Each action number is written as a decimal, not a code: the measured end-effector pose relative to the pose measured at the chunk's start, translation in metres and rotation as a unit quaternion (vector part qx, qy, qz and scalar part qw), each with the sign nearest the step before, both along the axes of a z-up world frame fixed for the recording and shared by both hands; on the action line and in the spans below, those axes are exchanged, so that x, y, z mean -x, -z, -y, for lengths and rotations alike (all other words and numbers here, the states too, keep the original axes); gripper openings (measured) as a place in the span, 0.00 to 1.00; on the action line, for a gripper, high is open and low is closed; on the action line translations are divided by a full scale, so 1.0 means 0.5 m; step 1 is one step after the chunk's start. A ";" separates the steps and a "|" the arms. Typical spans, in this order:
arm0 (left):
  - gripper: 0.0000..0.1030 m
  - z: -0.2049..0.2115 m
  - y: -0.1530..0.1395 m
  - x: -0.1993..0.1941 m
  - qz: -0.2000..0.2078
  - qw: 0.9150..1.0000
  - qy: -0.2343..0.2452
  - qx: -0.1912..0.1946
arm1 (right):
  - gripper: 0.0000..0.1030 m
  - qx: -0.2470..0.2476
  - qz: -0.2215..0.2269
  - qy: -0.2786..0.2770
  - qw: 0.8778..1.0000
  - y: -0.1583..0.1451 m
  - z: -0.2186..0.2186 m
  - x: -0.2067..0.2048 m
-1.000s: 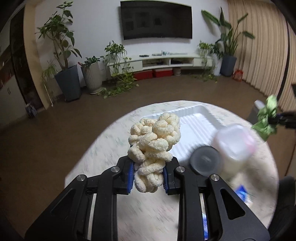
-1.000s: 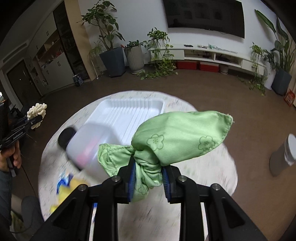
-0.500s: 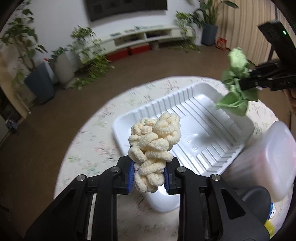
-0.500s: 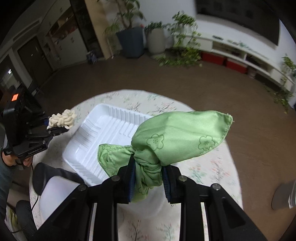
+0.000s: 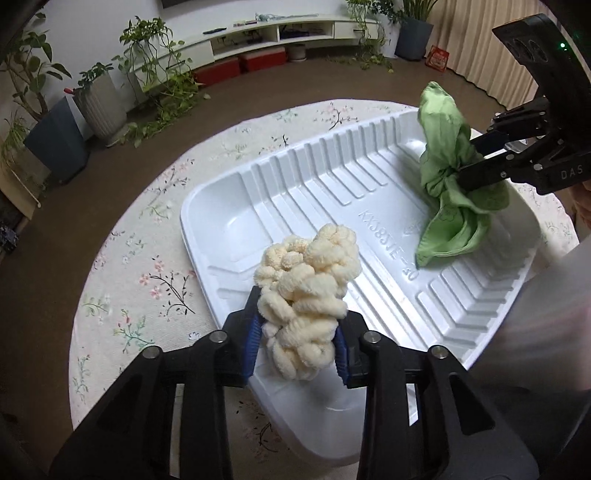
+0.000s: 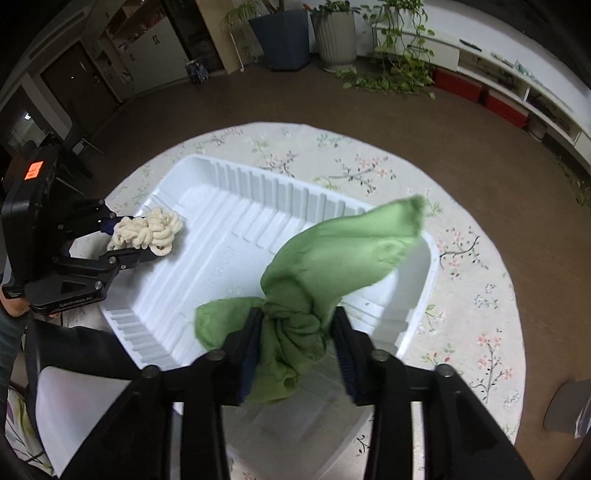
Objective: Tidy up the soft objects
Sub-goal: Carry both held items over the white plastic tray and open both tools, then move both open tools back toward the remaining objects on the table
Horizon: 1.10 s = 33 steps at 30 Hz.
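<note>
A white ribbed tray [image 5: 295, 192] sits on the round flowered table [image 5: 147, 236]. My left gripper [image 5: 295, 339] is shut on a cream knotted chenille bundle [image 5: 306, 291], held just over the tray's near corner; it also shows in the right wrist view [image 6: 147, 232]. My right gripper [image 6: 295, 343] holds a knotted green cloth [image 6: 332, 258] over the tray's right side, and the jaws look wider than before around the knot. In the left wrist view the cloth [image 5: 450, 177] hangs with its lower tip touching the tray floor.
A translucent white container [image 5: 546, 306] stands at the table's right edge beside the tray, seen also in the right wrist view [image 6: 74, 413]. Potted plants [image 5: 55, 140] and a low TV shelf [image 5: 258, 33] line the far wall. Brown floor surrounds the table.
Both grippers moved down and in over the tray. The green cloth now touches the tray floor and the right jaws look wider. The cream bundle sits lower over the tray's corner.
</note>
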State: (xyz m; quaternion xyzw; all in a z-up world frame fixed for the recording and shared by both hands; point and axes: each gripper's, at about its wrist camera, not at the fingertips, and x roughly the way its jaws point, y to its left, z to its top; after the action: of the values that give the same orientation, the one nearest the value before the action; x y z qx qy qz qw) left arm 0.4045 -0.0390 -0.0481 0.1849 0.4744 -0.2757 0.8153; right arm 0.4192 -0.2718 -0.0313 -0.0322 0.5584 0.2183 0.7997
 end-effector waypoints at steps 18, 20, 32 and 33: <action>0.58 -0.050 -0.064 -0.003 0.022 0.997 -0.029 0.061 | 0.69 -0.072 0.026 0.053 0.996 -0.053 0.087 0.026; 0.58 -0.070 -0.082 0.000 0.029 0.996 -0.042 0.076 | 0.69 -0.080 0.036 0.065 0.994 -0.072 0.106 0.041; 0.96 -0.204 -0.180 0.187 0.065 0.982 -0.101 0.146 | 0.98 -0.147 0.097 0.112 0.978 -0.146 0.185 0.309; 1.00 -0.217 -0.184 0.209 0.068 0.980 -0.108 0.155 | 1.00 -0.160 0.101 0.113 0.975 -0.147 0.184 0.340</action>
State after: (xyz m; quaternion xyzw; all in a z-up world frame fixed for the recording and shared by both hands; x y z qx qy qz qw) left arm 0.2998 0.0695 0.0440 0.0218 0.3865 -0.2431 0.8894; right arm 0.2494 -0.3636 0.0423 0.1378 0.4327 0.2084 0.8662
